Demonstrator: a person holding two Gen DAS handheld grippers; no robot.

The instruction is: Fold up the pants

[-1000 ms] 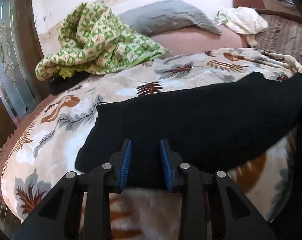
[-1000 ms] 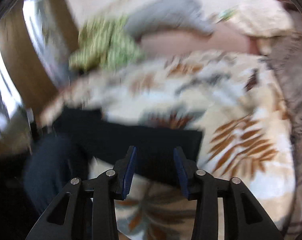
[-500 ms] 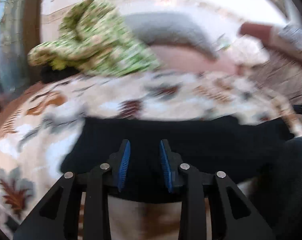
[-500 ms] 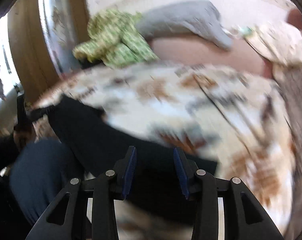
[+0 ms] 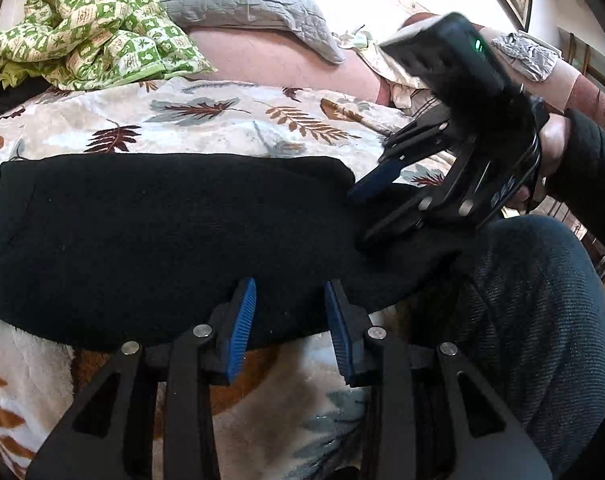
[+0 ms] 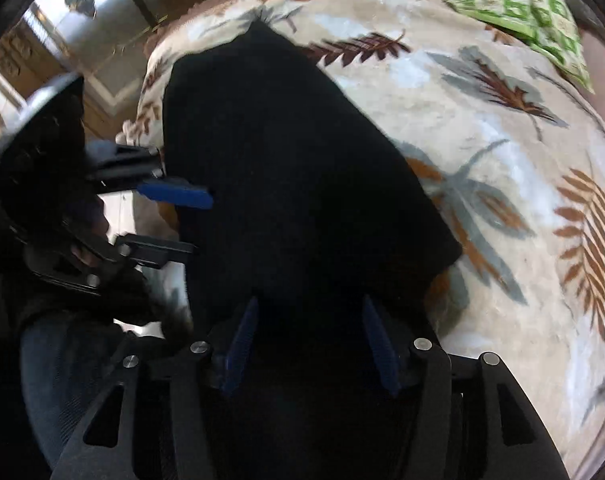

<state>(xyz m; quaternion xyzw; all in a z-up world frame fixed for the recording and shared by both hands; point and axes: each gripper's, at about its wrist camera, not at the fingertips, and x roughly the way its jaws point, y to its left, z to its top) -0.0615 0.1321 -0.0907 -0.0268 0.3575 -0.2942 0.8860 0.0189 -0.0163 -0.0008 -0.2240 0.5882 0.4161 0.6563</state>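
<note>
Two grippers work the black pants (image 5: 174,232), which lie part-folded across the leaf-print blanket (image 5: 230,120). At six o'clock the left gripper (image 5: 290,312) stands spread and empty at the near hem; at three o'clock the right gripper (image 5: 362,216), its jaws just widened, has cloth between them – no pinch that I can see. Next comes a two-point grab. The green quilt (image 5: 86,20) at eleven o'clock is clear; the person's knee (image 5: 534,300) crowds the right end.

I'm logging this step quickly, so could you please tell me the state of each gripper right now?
Left gripper: open, holding nothing, at the near edge of the black pants.
Right gripper: open, its jaws have just been opening, over the pants, gripping nothing.
</note>
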